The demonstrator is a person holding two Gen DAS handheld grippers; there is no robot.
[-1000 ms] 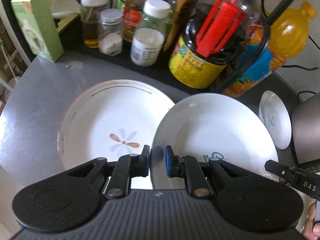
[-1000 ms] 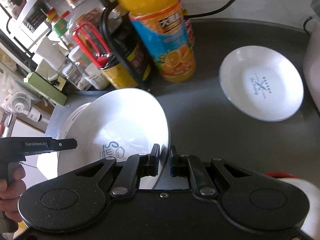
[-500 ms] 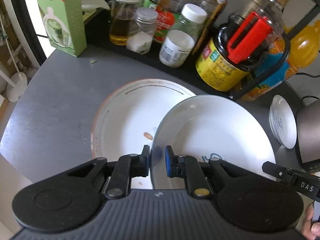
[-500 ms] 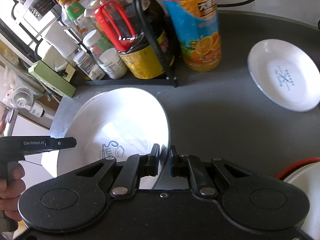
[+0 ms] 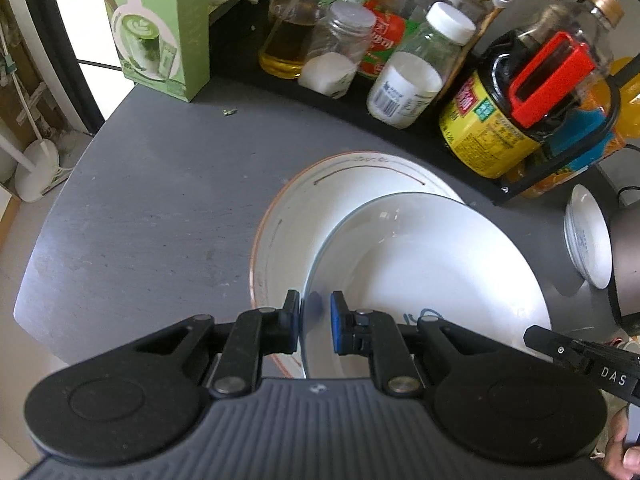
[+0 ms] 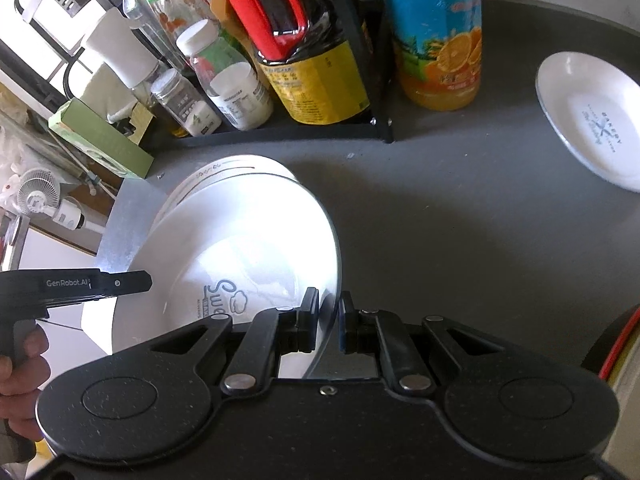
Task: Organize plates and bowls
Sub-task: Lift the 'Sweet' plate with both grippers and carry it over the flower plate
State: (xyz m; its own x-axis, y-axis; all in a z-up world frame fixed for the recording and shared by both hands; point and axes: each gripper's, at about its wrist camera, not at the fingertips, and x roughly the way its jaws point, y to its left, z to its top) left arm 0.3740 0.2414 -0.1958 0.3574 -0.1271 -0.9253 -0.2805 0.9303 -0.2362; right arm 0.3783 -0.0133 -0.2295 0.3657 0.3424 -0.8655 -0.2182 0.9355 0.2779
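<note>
On the dark grey counter (image 5: pixel 152 208), a white plate with a blue rim (image 5: pixel 432 264) is held over a larger plate with a brown rim line (image 5: pixel 288 232), covering most of it. The left hand-held gripper (image 5: pixel 315 322) has its pads on either side of the upper plate's near edge, the left pad against the rim and the right pad a little off it, so I cannot tell whether it truly pinches. The right hand-held gripper (image 6: pixel 329 318) is pinching the opposite edge of that same plate (image 6: pixel 248 248), jaws pressed close on the rim, and the plate sits tilted.

Close behind the plates runs a black rack (image 6: pixel 288 136) crowded with bottles: a soy sauce jug with a red handle (image 5: pixel 532 100), a white-capped jar (image 5: pixel 412 80), an oil bottle (image 5: pixel 292 36). An orange juice bottle (image 6: pixel 440 40) stands just beside the rack's end. A green box (image 5: pixel 160 28) stands at the counter's far left corner. A small white saucer (image 6: pixel 592 120) with printed lettering lies well apart to the right, next to a grey appliance (image 5: pixel 628 264) cut off by the frame.

The lower plate's centre is hidden, and the blue print on the upper plate is partly covered by the grippers.
</note>
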